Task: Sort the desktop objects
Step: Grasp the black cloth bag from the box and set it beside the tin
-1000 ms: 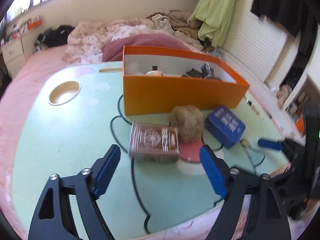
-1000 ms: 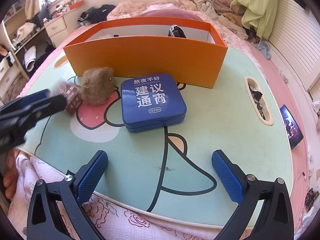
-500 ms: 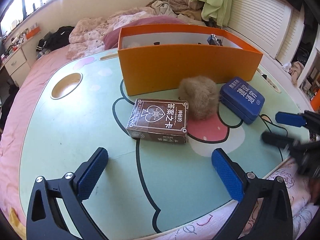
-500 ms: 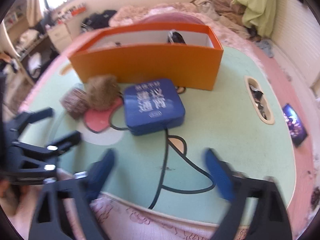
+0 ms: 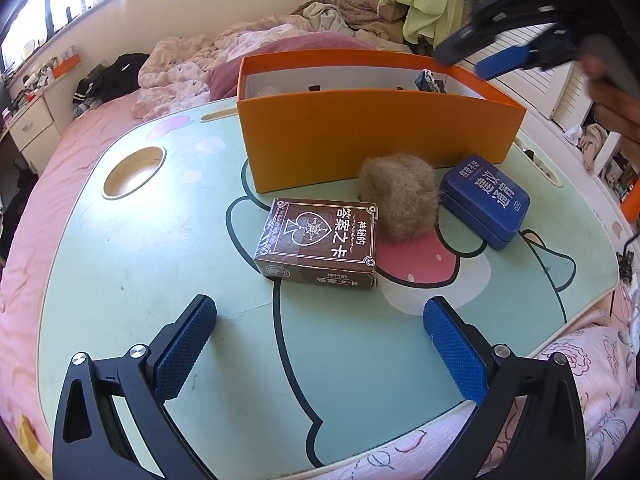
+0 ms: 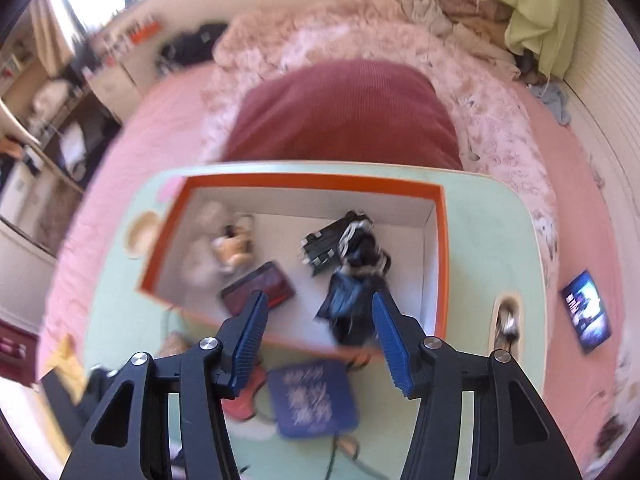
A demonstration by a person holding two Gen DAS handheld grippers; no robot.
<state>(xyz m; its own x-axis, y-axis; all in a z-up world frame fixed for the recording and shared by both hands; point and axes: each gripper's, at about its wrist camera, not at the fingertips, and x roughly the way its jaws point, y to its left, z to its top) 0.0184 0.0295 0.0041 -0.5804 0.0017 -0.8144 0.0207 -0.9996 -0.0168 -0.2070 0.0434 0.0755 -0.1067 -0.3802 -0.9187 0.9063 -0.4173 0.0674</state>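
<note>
Three loose things sit on our green table (image 5: 120,280), all in front of the orange box (image 5: 376,136): a brown card box (image 5: 320,240), a fuzzy ball (image 5: 400,196) touching its far corner, and a blue tin (image 5: 486,204) just beside the ball. Our left gripper (image 5: 316,336) hangs over the near side, fingers spread wide with nothing between them; bare table lies between it and the card box, and more to the left as far as the round hole (image 5: 134,172). Our right gripper (image 6: 318,332) is above the orange box's near wall, its fingers having just been closing, still apart and empty. Inside we see dark things, too blurred to name.
</note>
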